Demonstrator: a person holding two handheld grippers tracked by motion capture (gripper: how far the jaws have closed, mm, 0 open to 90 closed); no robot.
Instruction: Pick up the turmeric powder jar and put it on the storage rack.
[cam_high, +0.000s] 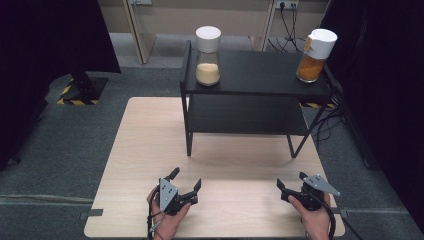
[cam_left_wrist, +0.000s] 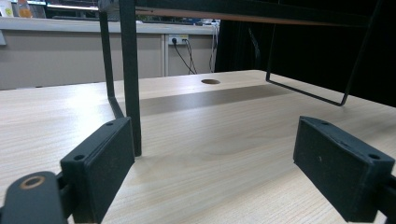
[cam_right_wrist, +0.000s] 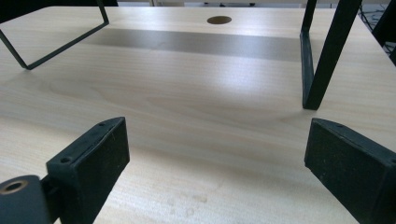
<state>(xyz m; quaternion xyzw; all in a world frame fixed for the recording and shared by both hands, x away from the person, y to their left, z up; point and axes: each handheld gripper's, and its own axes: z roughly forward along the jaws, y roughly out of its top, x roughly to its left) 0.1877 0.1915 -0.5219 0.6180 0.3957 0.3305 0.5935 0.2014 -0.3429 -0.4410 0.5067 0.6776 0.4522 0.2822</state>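
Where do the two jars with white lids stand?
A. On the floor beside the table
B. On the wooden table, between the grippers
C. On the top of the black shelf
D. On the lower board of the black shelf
C: the jar of pale grains and the jar of orange grains both stand on the top board of the black shelf, one at each end.

Shelf rack (cam_high: 252, 95) stands on table (cam_high: 150, 145), far side. On rack top: left jar (cam_high: 208, 50), right jar (cam_high: 315, 56).
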